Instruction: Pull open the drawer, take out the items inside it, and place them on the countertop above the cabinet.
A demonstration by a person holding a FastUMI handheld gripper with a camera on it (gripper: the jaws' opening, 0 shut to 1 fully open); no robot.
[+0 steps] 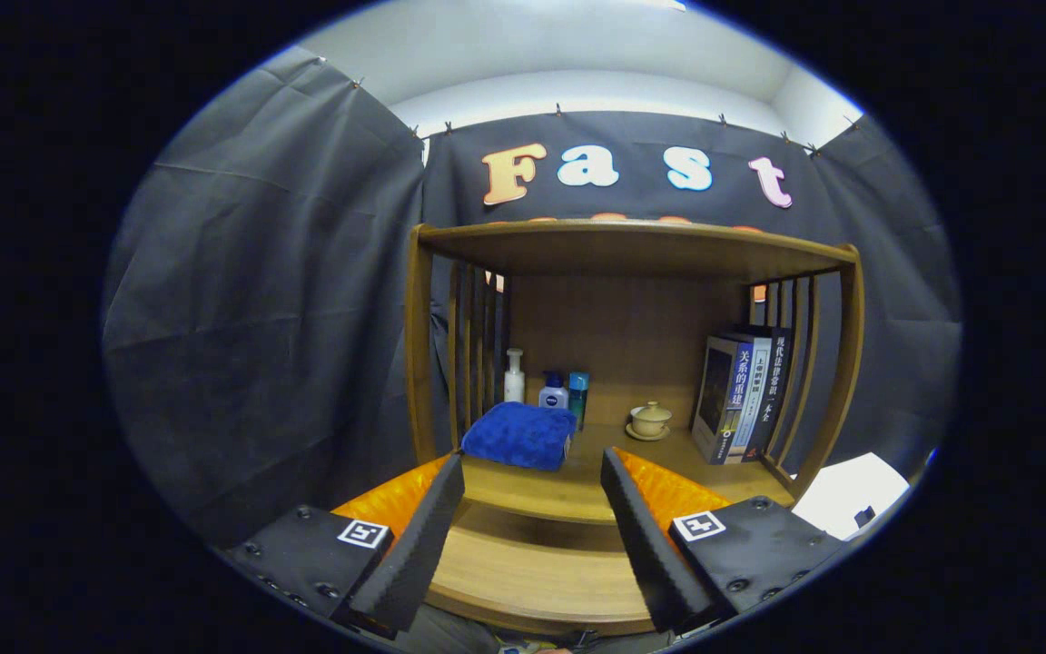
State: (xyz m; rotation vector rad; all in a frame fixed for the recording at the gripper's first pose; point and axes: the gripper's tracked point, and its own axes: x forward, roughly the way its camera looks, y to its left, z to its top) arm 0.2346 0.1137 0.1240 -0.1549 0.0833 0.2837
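Where dark cloth walls the booth, hand-held gripper (532, 472) spread, empty; wooden countertop (577, 486) ahead, blue towel (520, 434)

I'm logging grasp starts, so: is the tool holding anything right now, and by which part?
Nothing is held. The tool is open, its fingers apart with only the wooden cabinet front between them; the blue towel lies beyond, untouched.
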